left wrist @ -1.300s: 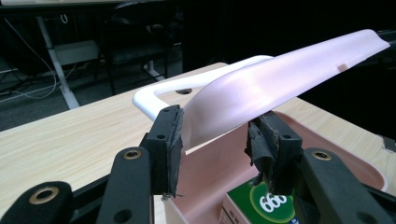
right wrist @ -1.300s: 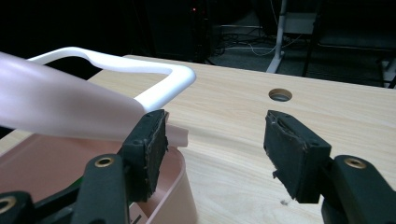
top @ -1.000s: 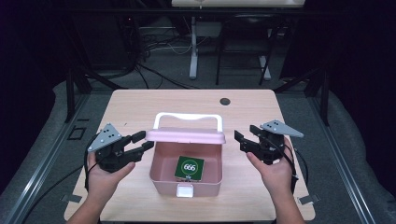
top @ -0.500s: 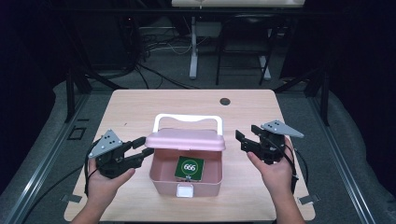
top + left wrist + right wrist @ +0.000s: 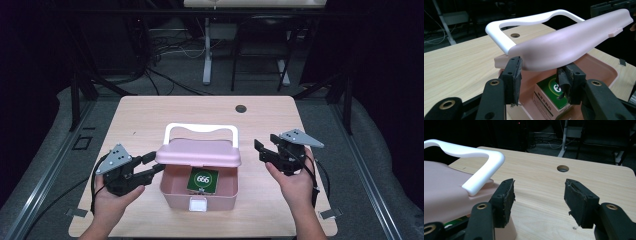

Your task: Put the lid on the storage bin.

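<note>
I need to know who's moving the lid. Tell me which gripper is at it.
The left gripper, at the pink plastic lid's left end; the right gripper stands apart, nothing between its jaws.

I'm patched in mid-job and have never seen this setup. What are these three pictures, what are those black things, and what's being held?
No robot here: a person holds a two-jaw tool in each hand. The high view looks down on the table from the person's side; the other two come from cameras riding on each tool, looking along its black jaws.

On the table stands a pink box with a white handle, and inside it a small green carton. Its lid is part-way up.

The left tool is at the lid's left end; in the left gripper view its jaws sit on either side of the lid's edge, though whether the pads actually press on it I cannot tell. The right tool is open, holds nothing and is apart from the box; its jaws have just closed slightly.
</note>
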{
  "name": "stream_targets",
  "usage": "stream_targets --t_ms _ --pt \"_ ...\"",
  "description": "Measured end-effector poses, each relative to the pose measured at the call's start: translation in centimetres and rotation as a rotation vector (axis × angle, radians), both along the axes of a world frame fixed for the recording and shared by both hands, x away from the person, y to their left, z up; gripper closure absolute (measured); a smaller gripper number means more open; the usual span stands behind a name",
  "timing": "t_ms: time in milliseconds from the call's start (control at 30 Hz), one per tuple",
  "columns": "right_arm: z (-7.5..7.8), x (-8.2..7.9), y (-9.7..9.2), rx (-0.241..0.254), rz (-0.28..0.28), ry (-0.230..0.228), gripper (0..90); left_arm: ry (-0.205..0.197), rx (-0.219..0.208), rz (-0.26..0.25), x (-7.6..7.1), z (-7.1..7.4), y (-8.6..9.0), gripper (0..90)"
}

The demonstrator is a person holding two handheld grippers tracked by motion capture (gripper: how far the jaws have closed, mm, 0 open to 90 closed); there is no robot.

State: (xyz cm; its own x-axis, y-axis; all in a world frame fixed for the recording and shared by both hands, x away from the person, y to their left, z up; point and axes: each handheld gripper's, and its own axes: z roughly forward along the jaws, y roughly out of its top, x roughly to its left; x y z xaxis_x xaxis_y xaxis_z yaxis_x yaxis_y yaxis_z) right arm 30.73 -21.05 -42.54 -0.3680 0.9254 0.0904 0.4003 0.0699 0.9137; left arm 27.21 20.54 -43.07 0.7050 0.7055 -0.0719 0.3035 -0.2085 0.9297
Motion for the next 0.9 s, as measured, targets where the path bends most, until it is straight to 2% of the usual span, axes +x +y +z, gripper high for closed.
stream_targets --t_ms 900 --pt "-0.4 0.2 0.2 -0.014 0.001 0.015 39.6 0.042 0.018 -0.021 -1.9 -2.9 0.7 57.5"
